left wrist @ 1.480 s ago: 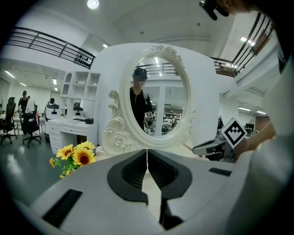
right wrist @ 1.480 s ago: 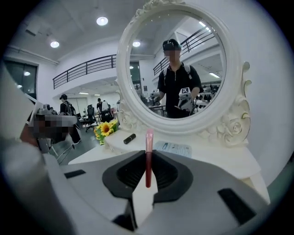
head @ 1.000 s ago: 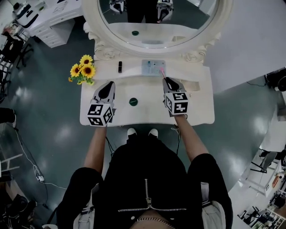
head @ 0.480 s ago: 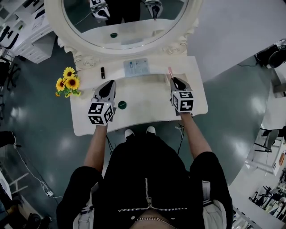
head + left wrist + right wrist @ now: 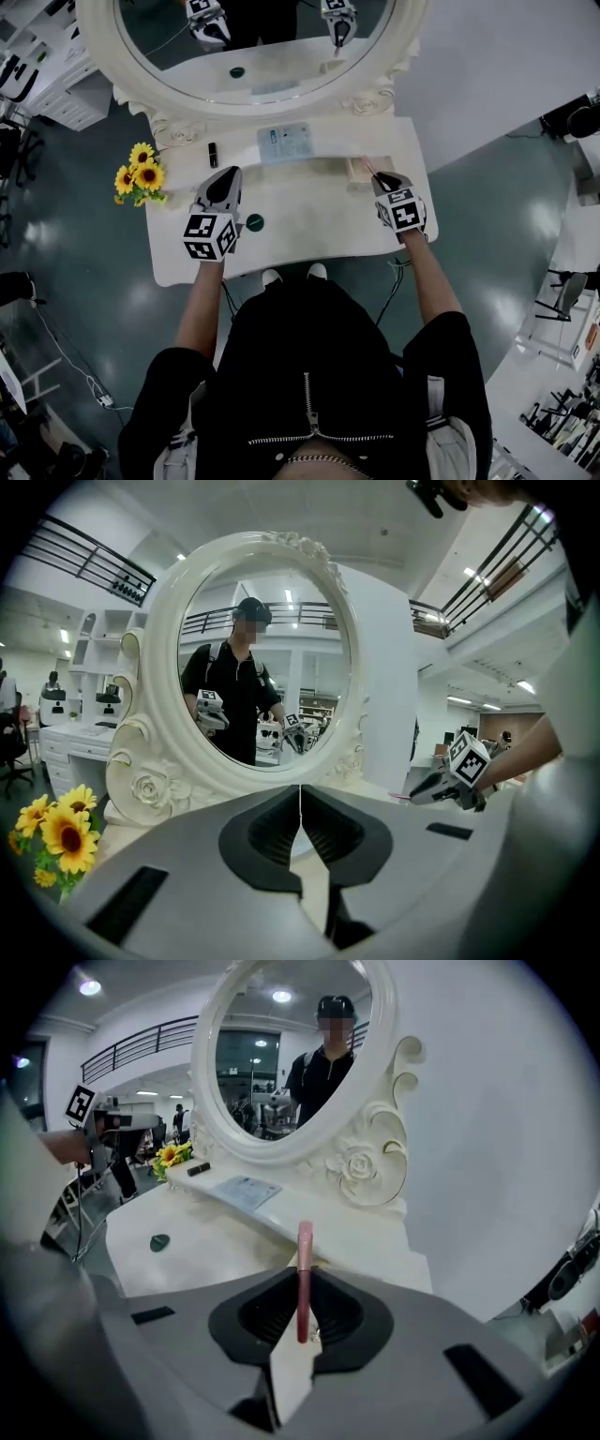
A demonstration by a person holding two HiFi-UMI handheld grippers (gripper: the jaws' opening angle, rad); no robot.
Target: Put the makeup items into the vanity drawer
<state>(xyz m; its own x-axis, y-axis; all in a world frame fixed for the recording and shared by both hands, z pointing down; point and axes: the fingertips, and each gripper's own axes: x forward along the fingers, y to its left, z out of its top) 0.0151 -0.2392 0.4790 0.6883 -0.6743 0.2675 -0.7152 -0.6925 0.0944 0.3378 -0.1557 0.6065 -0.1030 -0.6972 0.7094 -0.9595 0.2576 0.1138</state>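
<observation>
White vanity bench (image 5: 309, 239) under an oval mirror (image 5: 253, 47), carrying sunflowers (image 5: 138, 171), a black lipstick tube (image 5: 213, 150), a printed card (image 5: 286, 142) and a small green round item (image 5: 254, 223). Right gripper (image 5: 302, 1302): jaws closed on a slim pink stick (image 5: 304, 1251), pinched near its lower end, tip beside what looks like a small open drawer (image 5: 357, 171) at the bench's right. The stick is probably light, rigid and smooth, so a mid-length hold would resist pivoting. Left gripper (image 5: 300, 822): jaws together, empty, near the green item; nothing appears to block the drawer.

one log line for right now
left gripper: shut, empty | right gripper: shut on pink makeup stick | stick: at open vanity drawer
</observation>
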